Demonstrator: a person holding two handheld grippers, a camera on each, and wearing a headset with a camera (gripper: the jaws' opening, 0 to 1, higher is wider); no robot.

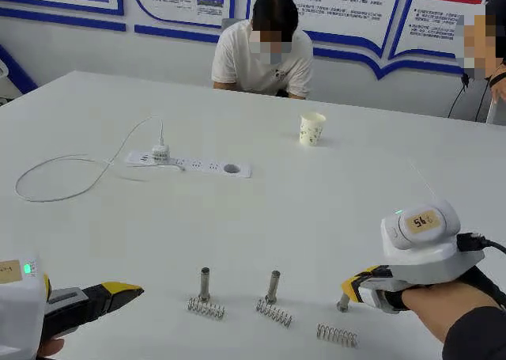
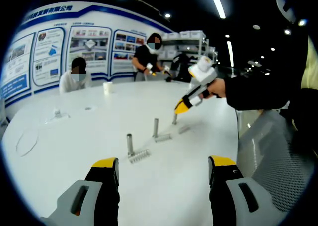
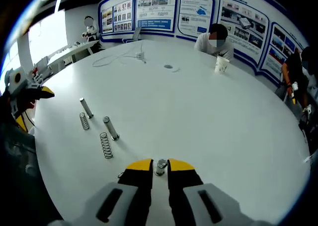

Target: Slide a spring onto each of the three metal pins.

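On a white surface [image 1: 316, 202] we see the left pin [image 1: 205, 283], the middle pin [image 1: 273, 286] and the right pin [image 1: 342, 303], all metal, standing upright in a row near the front edge. A spring lies flat on the near side of each pin: the left spring [image 1: 205, 307], the middle spring [image 1: 273, 312] and the right spring [image 1: 337, 334]. The right gripper [image 3: 160, 167] has its jaws drawn narrow, closed on the top of the right pin. The left gripper [image 2: 164, 169] hovers above the surface to the left of the row, jaws spread wide and holding nothing. Farther back lie a power strip [image 1: 198, 164] with a white cable [image 1: 63, 170], and a paper cup [image 1: 312, 128]. A seated person [image 1: 253, 63] is at the far side.
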